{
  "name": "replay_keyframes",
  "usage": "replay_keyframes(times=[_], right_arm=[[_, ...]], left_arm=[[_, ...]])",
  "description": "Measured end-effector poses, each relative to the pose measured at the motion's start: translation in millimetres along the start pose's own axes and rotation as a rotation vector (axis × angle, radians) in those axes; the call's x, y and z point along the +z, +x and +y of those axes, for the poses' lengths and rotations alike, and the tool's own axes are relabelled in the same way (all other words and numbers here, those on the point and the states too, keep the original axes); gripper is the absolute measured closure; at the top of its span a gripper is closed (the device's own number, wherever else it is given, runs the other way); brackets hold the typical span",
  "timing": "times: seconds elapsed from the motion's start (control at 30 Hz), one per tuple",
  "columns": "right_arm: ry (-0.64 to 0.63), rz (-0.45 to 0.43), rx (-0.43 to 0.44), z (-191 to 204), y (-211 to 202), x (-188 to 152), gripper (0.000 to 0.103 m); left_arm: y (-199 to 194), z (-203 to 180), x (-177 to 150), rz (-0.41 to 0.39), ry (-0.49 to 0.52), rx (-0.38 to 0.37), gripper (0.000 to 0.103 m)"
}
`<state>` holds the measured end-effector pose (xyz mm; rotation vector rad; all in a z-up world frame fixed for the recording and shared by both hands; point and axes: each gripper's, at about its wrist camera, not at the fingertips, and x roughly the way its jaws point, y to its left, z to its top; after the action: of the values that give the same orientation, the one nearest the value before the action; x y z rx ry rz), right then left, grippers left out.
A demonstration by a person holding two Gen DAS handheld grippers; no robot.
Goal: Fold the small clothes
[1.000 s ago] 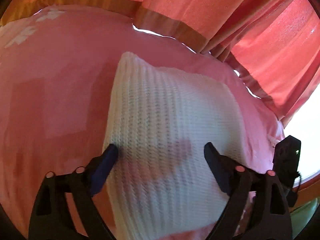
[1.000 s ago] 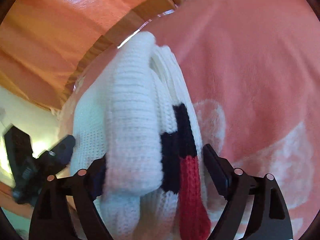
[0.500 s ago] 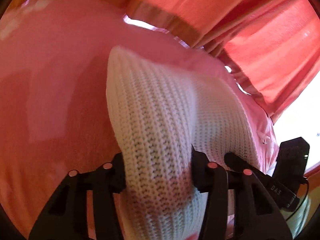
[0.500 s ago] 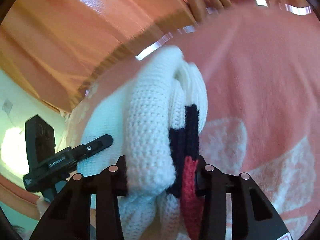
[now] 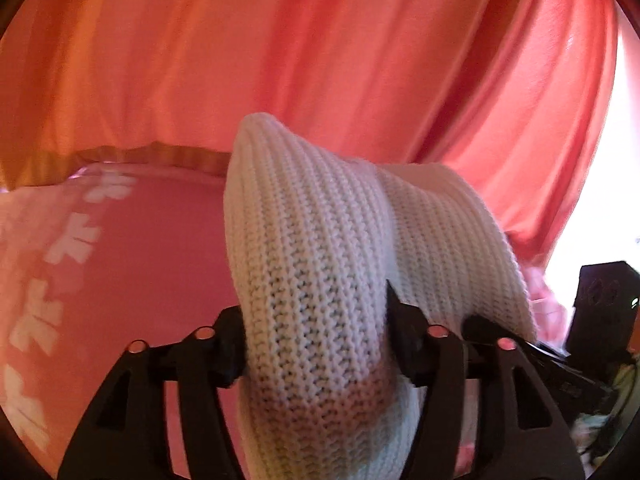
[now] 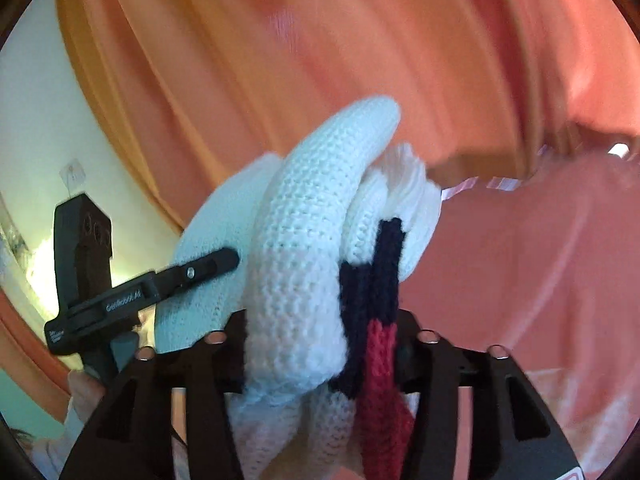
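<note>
A white knitted sweater (image 5: 320, 264) with navy and red stripes at one edge (image 6: 372, 320) is held up off the pink bedcover (image 5: 152, 248). My left gripper (image 5: 316, 344) is shut on a thick fold of its plain white knit. My right gripper (image 6: 320, 344) is shut on the bunched end with the stripes. The other gripper shows at the side of each view, the left one (image 6: 120, 300) in the right wrist view and the right one (image 5: 600, 320) in the left wrist view. The sweater hangs between the two.
Orange-red curtains (image 5: 360, 60) hang close behind the bed. The pink cover has a white pattern along its left side (image 5: 60, 248). A pale wall (image 6: 36, 120) lies to the left in the right wrist view. Bright window light (image 5: 608, 160) is at the right.
Both grippers closed on the sweater, then lifted it off the bedcover. The views tilted up toward the curtains.
</note>
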<state>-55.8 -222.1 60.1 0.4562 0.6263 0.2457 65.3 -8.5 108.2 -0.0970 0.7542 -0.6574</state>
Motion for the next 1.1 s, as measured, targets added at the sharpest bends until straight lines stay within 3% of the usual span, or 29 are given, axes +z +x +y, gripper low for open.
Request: replay_keyframes(times=[0.03,0.07,0.1,0.13,0.17,0.23,0.3,0.33,0.4,0.43,0.5,0.53,0.6,0.7,0.8,0.9,1.1], right_arm=[[-0.002,0.039,-0.019,-7,22,-7,0.044],[-0.009,0.089,-0.058,-16,44,-16,0.049],[-0.006,0.153,-0.137,-27,66,-27,0.057],[0.013,0.198,-0.199,-33,77,-35,0.075],[0.031,0.182,-0.164,-32,73,-36,0.077],[-0.023,0.095,-0.124,-12,51,-33,0.082],[-0.156,0.05,-0.114,20,35,-32,0.093],[-0.196,0.053,-0.108,32,34,-34,0.093],[-0.23,0.123,-0.096,43,48,-45,0.096],[-0.233,0.174,-0.125,39,60,-51,0.099],[-0.211,0.33,-0.263,11,92,-70,0.103],[-0.172,0.365,-0.272,-4,95,-77,0.103],[-0.087,0.338,-0.219,-12,83,-69,0.103],[-0.155,0.256,-0.196,6,58,-63,0.103],[-0.181,0.292,-0.176,8,58,-71,0.103],[-0.197,0.377,-0.277,-15,84,-82,0.103],[-0.162,0.343,-0.258,-13,71,-74,0.103]], left_arm=[[14,16,-7,0.012,0.003,0.051,0.03],[31,31,-15,0.035,0.003,0.119,0.028],[53,50,-29,0.088,-0.01,0.23,0.031],[63,62,-39,0.129,-0.024,0.293,0.04],[67,73,-47,0.165,-0.05,0.313,0.042],[53,73,-50,0.137,-0.072,0.262,0.042],[33,62,-52,0.084,-0.036,0.25,0.039],[25,56,-55,0.064,-0.02,0.248,0.035],[23,47,-59,0.058,-0.009,0.259,0.034],[28,43,-65,0.08,-0.009,0.264,0.034],[52,43,-66,0.136,-0.011,0.289,0.034],[61,40,-68,0.163,-0.01,0.299,0.034],[69,47,-82,0.207,-0.02,0.304,0.032],[62,42,-85,0.185,-0.001,0.318,0.032],[56,40,-90,0.19,0.001,0.311,0.03],[61,36,-96,0.212,0.024,0.316,0.026],[62,31,-100,0.211,0.053,0.333,0.026]])
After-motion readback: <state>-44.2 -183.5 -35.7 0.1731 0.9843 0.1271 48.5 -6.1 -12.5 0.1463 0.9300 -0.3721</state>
